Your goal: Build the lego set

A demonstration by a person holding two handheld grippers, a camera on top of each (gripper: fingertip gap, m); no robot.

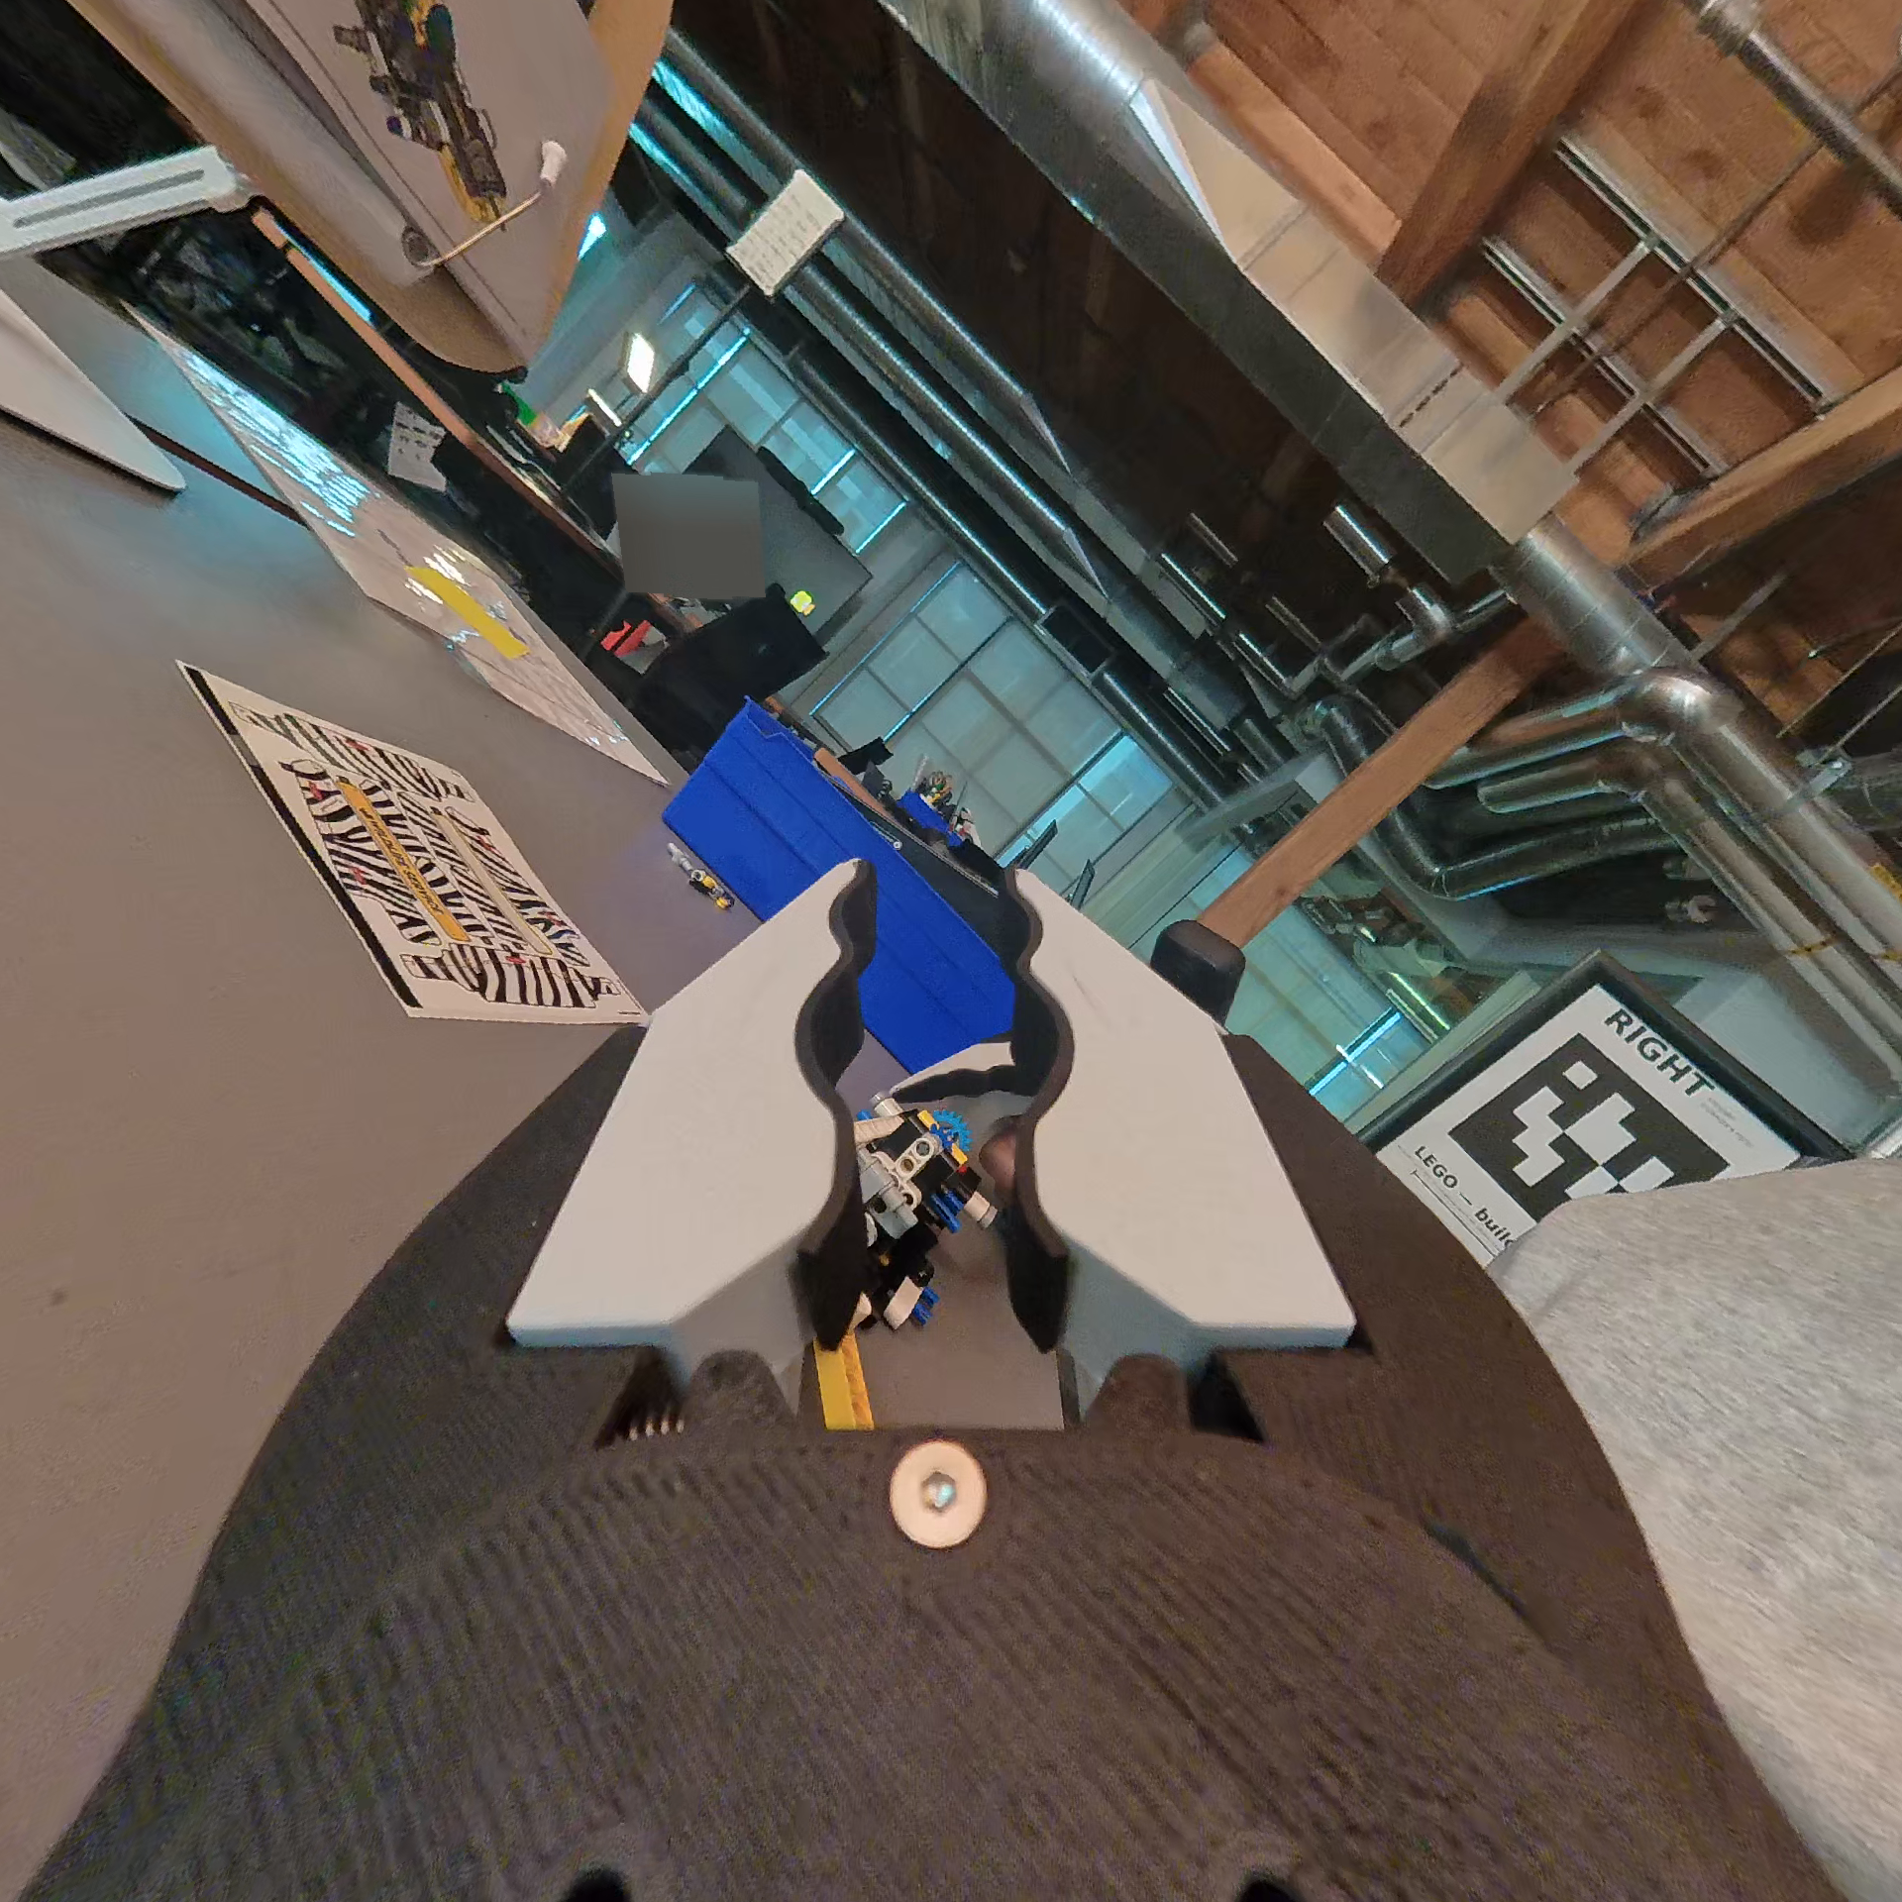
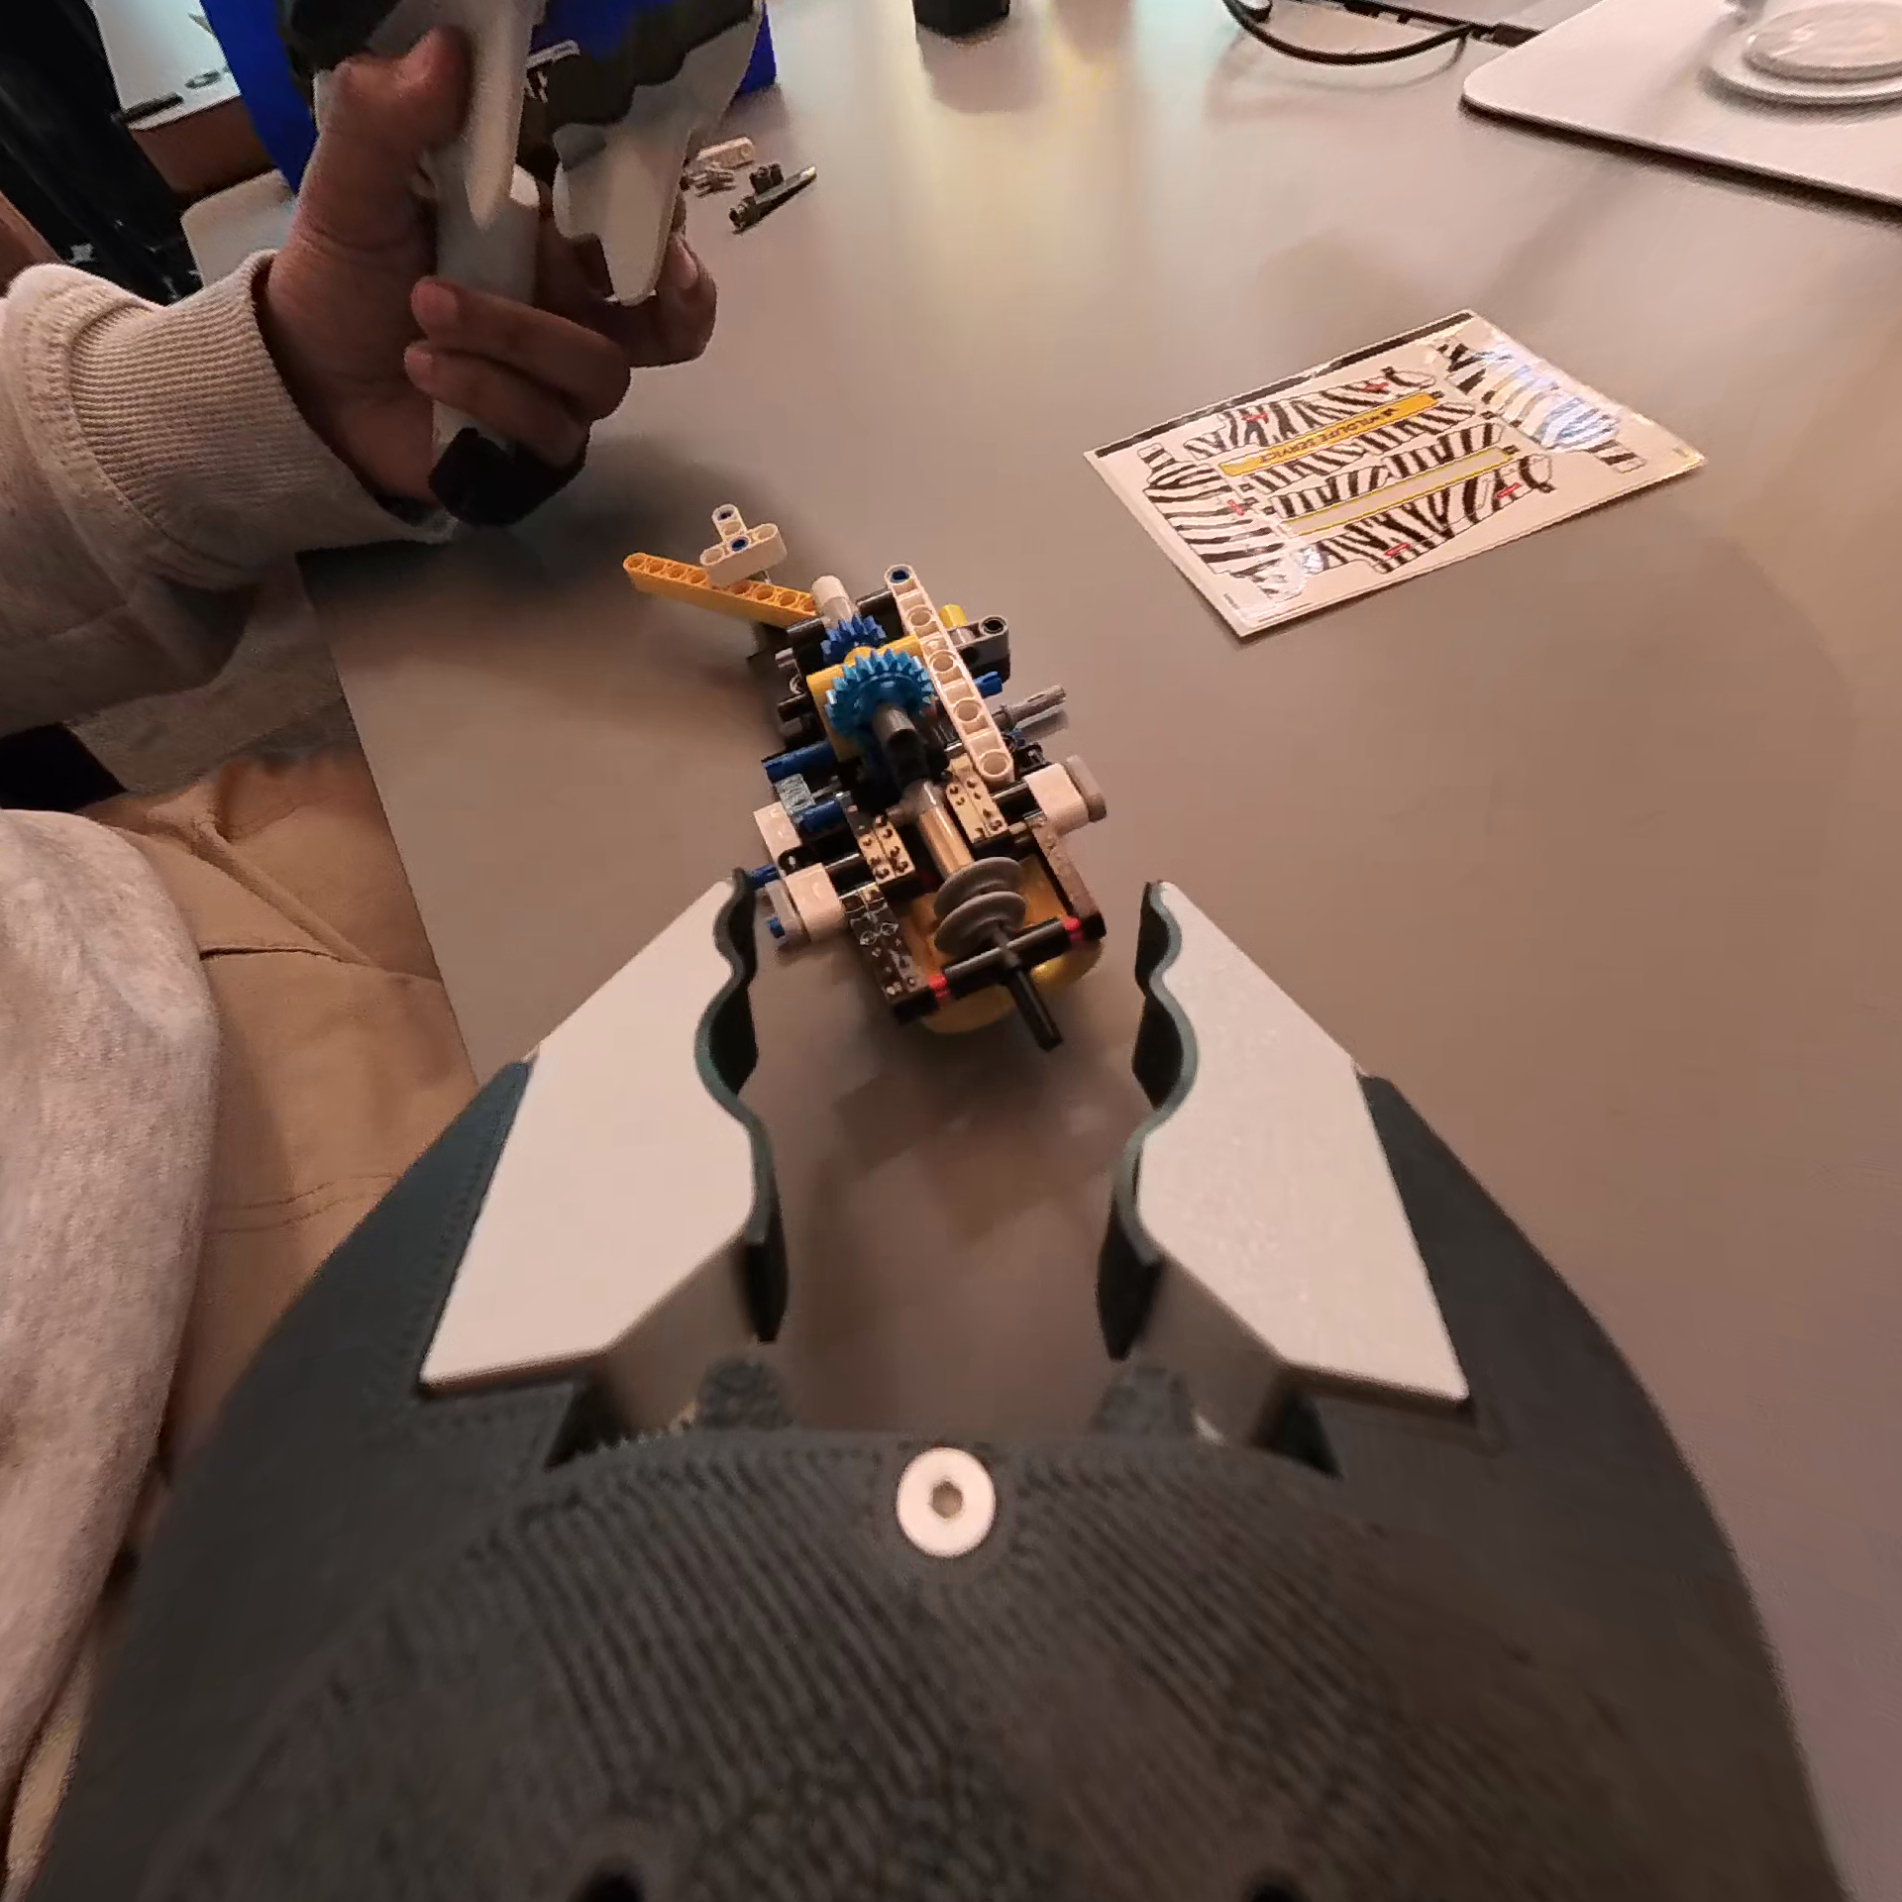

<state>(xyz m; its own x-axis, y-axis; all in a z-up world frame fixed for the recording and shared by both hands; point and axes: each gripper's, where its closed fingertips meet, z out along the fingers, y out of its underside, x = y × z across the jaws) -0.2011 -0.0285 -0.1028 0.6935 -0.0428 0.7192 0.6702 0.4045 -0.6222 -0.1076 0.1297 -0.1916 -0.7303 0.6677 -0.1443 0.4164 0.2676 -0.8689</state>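
A partly built lego assembly of black, white, yellow and blue parts with blue gears lies on the grey table. A yellow beam with a white T-piece juts out at its far end. My right gripper is open wide and low over the table, its fingertips on either side of the assembly's near end, not touching it. My left gripper is open a little and empty, tilted and raised. A hand holds it at the far left in the right wrist view. Through its gap I see the assembly.
A zebra-striped sticker sheet lies right of the assembly and shows in the left wrist view. A blue bin and loose small parts sit at the far side. A white tray is far right. The table edge and the person's lap are left. The left gripper's tips are roughly 20 cm from the right gripper's.
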